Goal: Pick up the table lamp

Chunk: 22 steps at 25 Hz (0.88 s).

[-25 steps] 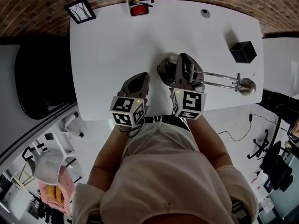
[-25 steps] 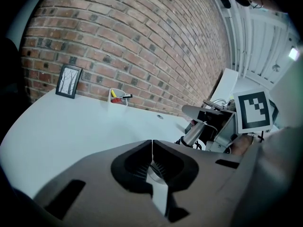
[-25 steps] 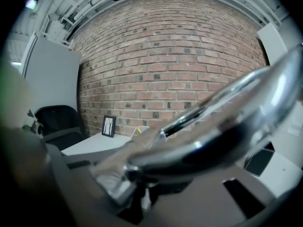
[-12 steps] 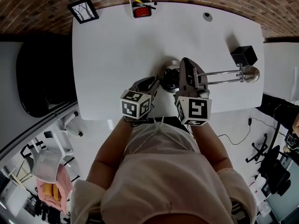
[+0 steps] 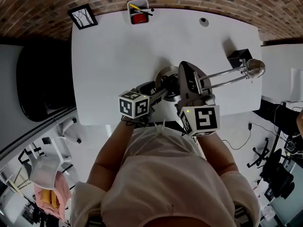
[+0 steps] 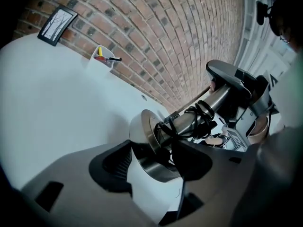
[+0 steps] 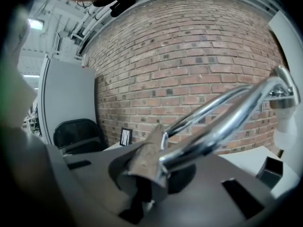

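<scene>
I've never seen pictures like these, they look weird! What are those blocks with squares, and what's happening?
A person holds a tool in each hand: a hand-held gripper, with two jaws that pinch like tongs. The checkered cubes are part of them. One picture comes from a camera on the person's head, looking down. The other two come from cameras riding on those tools, so the jaws look huge. On the white table are a silver lamp, a picture frame, a cup of pens and a black box. The right hand-held gripper pinches the lamp's shiny arm; the left hand-held gripper has its jaws around the lamp's round base.
</scene>
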{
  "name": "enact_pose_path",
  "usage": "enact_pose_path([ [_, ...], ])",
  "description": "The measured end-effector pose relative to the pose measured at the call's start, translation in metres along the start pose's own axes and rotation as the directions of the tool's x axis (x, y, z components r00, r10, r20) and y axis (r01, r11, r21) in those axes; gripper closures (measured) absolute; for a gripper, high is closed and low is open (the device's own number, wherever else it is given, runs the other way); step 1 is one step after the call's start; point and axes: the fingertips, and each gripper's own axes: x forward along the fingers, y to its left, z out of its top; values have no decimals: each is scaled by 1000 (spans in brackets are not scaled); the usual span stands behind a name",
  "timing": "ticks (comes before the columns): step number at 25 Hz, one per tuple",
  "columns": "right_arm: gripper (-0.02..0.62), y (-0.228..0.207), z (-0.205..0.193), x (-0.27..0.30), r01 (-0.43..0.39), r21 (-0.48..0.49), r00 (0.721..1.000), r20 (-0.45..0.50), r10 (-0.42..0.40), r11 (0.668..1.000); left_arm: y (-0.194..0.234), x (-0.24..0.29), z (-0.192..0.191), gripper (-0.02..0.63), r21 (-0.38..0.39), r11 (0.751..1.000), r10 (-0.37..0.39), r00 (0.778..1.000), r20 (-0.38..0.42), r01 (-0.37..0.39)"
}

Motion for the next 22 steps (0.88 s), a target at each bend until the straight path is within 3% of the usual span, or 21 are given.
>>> enact_pose_path([
  [4,571,2,18,-5,-12,-25,1000,2,12,1000,-13,0,7,351,-43,998,-51,998,22,52],
  [7,571,3,36,-11,-25,-49,1000,-15,24,998,-30,-5,19,364,-64,995,-72,994,77,77],
  [11,571,-2,71,-20,-40,-73,998,37,43,997,-53,-13,46,370,-61,994,-79,985,152,89],
  [17,571,0,137,-35,-83,-104,989,110,95,991,-91,-39,94,374,-16,996,-82,961,265,89],
  [22,571,4,184,-43,-112,-145,979,155,134,983,-118,-57,129,376,23,996,-88,946,313,85],
])
